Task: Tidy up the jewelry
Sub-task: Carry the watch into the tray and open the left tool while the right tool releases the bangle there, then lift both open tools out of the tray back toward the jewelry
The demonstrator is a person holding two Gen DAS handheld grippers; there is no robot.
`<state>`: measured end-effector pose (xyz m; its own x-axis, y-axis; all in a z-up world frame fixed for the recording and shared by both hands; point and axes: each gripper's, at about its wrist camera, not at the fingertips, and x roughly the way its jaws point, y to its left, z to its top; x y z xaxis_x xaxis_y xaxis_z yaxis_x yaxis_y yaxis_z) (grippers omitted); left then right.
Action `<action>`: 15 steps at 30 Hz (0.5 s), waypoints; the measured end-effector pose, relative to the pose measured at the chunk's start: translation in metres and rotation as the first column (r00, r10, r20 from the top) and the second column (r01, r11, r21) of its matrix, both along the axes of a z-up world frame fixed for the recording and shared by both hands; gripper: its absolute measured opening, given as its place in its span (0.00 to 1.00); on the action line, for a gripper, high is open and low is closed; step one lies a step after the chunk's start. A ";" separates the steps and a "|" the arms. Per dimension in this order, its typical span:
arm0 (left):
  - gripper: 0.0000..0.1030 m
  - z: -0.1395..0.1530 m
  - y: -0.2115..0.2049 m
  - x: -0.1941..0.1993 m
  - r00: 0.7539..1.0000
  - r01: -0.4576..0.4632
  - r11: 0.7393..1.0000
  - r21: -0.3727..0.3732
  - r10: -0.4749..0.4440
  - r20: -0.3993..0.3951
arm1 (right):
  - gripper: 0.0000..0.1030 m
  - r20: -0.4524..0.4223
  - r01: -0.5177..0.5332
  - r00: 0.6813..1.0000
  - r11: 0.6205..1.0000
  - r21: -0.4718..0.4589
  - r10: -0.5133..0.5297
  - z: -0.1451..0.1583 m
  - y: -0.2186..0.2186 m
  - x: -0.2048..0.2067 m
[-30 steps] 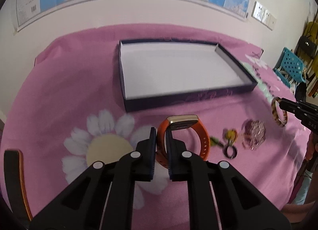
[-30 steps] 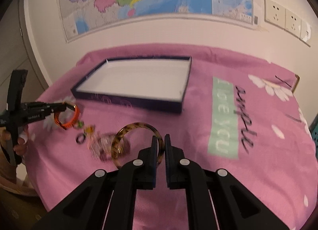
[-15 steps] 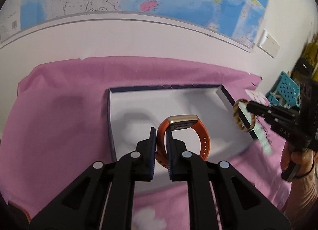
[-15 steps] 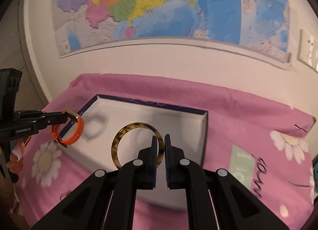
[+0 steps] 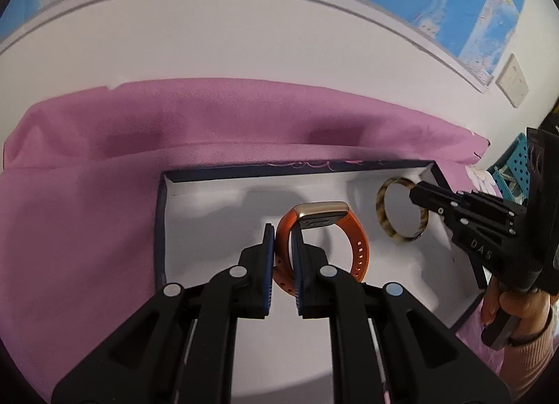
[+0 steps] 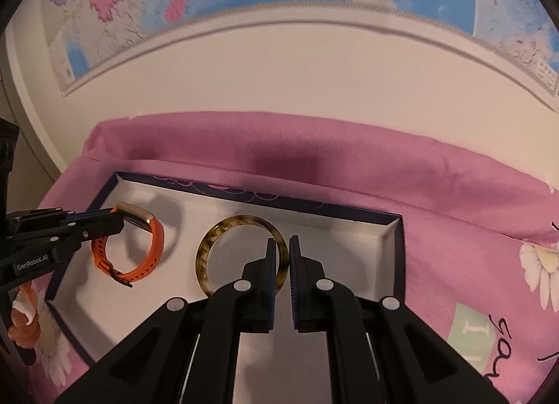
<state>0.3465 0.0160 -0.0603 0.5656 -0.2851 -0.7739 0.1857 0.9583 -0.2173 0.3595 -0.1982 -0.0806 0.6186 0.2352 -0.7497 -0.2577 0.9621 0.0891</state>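
Left wrist view: my left gripper (image 5: 282, 229) is closed nearly all the way on the strap of an orange watch (image 5: 323, 240), which stands upright on edge above the white floor of the open box (image 5: 164, 229), near the box's middle; whether it touches the floor I cannot tell. Toward the box's right wall, my right gripper (image 5: 417, 192) reaches in, pinching a tortoiseshell bangle (image 5: 381, 210). Right wrist view: my right fingers are closed almost fully on the bangle's rim (image 6: 241, 220), holding it upright over the box's centre, while the watch (image 6: 153, 243) hangs to its left, nearer the left wall (image 6: 104, 194). To set both down well, I judge I should lower each piece until it rests on the box floor, keep them apart, then release gently so neither rolls or tips.
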 end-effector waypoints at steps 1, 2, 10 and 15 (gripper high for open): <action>0.10 -0.001 -0.001 0.003 1.000 -0.003 1.000 0.003 0.003 -0.002 | 0.06 -0.005 0.004 1.000 1.000 -0.007 -0.004 -0.001 0.002 0.001; 0.10 -0.002 -0.003 0.007 1.000 -0.007 1.000 0.003 0.007 -0.008 | 0.06 -0.016 0.007 1.000 1.000 -0.017 -0.007 -0.002 0.004 0.004; 0.10 -0.013 -0.015 0.025 0.998 -0.031 0.999 0.015 0.031 -0.053 | 0.06 -0.059 0.032 0.998 0.999 -0.029 -0.034 -0.004 0.006 0.012; 0.30 -0.013 -0.018 0.024 0.997 -0.057 0.998 0.040 0.059 -0.048 | 0.29 -0.027 0.049 0.998 0.999 -0.008 -0.049 0.003 0.003 0.004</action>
<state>0.3702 -0.0017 -0.0730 0.5414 -0.2224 -0.8108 0.1197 0.9749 -0.1875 0.3633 -0.1953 -0.0779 0.6088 0.1993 -0.7679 -0.2080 0.9742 0.0879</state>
